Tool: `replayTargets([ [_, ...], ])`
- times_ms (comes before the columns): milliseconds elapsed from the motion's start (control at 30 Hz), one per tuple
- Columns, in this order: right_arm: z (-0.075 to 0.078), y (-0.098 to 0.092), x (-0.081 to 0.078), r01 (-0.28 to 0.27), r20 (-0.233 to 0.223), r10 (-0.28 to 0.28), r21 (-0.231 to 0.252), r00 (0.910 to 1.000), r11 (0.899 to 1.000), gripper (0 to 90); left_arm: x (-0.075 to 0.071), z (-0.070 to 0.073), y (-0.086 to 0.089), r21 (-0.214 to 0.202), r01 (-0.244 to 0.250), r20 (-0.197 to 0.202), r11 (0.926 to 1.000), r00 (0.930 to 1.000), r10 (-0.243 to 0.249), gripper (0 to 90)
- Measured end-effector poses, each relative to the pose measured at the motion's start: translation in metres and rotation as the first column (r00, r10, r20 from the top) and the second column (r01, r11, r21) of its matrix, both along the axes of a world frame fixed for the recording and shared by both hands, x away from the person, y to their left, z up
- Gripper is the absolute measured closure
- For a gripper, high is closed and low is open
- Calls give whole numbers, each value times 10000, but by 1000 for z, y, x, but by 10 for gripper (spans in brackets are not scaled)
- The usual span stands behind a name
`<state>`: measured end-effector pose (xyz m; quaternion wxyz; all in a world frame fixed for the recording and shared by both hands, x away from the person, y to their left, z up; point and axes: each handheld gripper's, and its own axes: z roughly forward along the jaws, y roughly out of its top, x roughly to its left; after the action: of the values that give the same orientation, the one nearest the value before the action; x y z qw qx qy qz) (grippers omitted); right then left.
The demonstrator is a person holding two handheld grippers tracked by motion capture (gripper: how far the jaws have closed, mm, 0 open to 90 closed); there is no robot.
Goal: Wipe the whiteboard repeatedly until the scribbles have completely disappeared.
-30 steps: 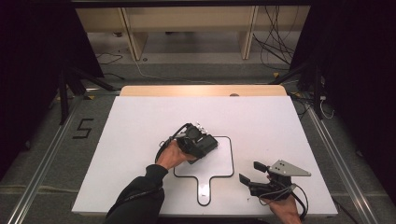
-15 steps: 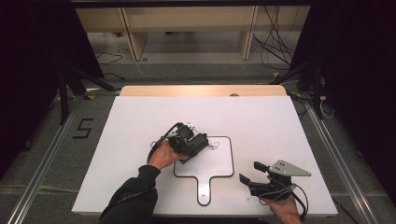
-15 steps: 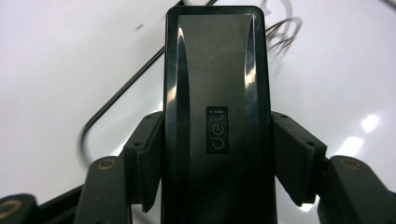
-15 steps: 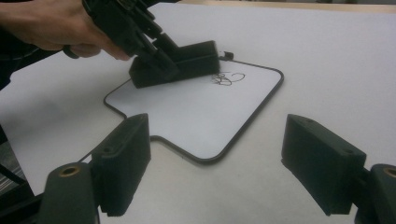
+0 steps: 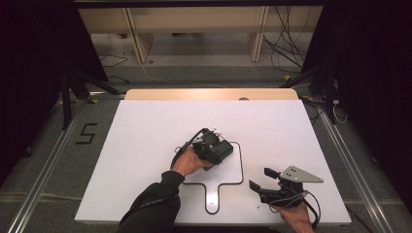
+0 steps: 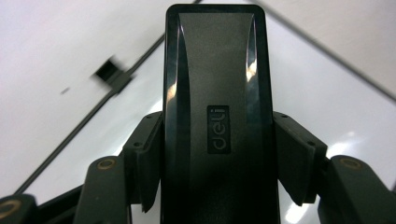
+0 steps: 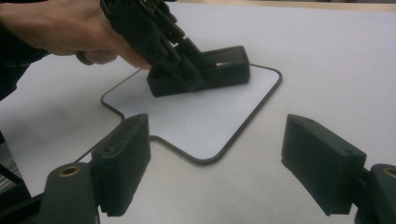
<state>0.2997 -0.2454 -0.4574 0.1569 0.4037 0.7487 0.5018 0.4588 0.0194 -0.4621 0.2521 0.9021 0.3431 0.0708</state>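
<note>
The left gripper (image 5: 224, 148), jaws clamped on a black rectangular plastic whiteboard eraser (image 6: 215, 116), presses it flat on the small white paddle-shaped board (image 5: 228, 172) at its upper left corner, apparently for wiping, while the right gripper (image 5: 265, 179) rests released nearby on the white table (image 5: 145, 131)

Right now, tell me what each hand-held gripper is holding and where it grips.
The left hand-held gripper clamps the black deli eraser across its long sides, near the end closest to the hand. The right hand-held gripper is open, holding nothing.
</note>
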Motion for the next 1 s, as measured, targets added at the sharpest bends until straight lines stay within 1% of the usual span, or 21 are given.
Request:
replayTargets([
  [33, 0, 0, 0, 2, 2, -2, 14, 10000, 10000, 245, 1, 0, 7, 55, -95, -25, 9999, 10000, 96, 401],
  [100, 0, 0, 0, 5, 10, -5, 7, 10000, 10000, 245, 2, 0, 20, 10, -227, -60, 9997, 9997, 227, 401],
  [167, 0, -1, 0, 4, 11, -4, 8, 10000, 10000, 245, 2, -1, 32, 118, -489, -34, 9987, 9988, 489, 401],
  [200, 0, 0, 0, 8, -9, -8, 11, 10000, 10000, 245, 3, -1, 37, 88, -590, -51, 9982, 9982, 591, 401],
  [233, 0, 0, 0, 12, -13, -12, 15, 10000, 10000, 245, 2, -1, 41, 4, -669, -88, 9978, 9977, 669, 401],
  [267, 0, 0, 0, 7, -9, -7, 5, 10000, 10000, 245, 1, -2, 42, -11, -624, -60, 9981, 9980, 624, 401],
  [300, 0, 0, 0, -2, -8, 2, -14, 10000, 10000, 245, 0, -2, 41, 71, -594, 13, 9982, 9982, 594, 401],
  [367, 0, 1, 0, -15, -4, 15, -26, 10000, 10000, 245, 0, -1, 37, 95, -510, -25, 9987, 9987, 511, 401],
  [400, 0, 1, 0, -17, -3, 17, -36, 10000, 10000, 245, 0, -1, 34, 77, -422, -68, 9991, 9991, 423, 401],
  [467, 0, 1, 0, -11, -3, 11, -43, 10000, 10000, 245, -1, -1, 24, 163, -188, 17, 9997, 9998, 188, 401],
  [500, 0, 1, 0, -6, 3, 6, -22, 10000, 10000, 245, -2, -1, 18, 70, -184, 20, 9998, 9998, 184, 401],
  [633, 0, 1, 0, -8, 2, 8, -17, 10000, 10000, 245, -3, -1, -9, 149, 97, 127, 9998, 9999, -99, 401],
  [667, 0, 1, 0, -13, 16, 13, -21, 10000, 10000, 245, -3, 0, -15, 169, 64, 167, 9998, 9998, -67, 401],
  [767, 0, 0, 0, -20, -2, 20, -21, 10000, 10000, 245, 0, 0, -29, 270, 123, 164, 9996, 9998, -128, 401],
  [833, 0, 0, 0, -15, 6, 15, -11, 10000, 10000, 245, 2, 0, -30, 284, 125, 118, 9995, 9998, -129, 401],
  [867, 0, 0, 0, -11, 18, 11, -8, 10000, 10000, 245, 2, 0, -29, 189, 125, 152, 9997, 9998, -128, 401],
  [900, 0, -1, 0, -11, 11, 11, 2, 10000, 10000, 245, 2, -1, -27, 112, 88, 141, 9999, 9999, -89, 401],
  [1000, 0, -1, 0, -4, 10, 4, -14, 10000, 10000, 245, 1, -1, -20, 149, -44, 162, 9999, 9999, 42, 401],
])
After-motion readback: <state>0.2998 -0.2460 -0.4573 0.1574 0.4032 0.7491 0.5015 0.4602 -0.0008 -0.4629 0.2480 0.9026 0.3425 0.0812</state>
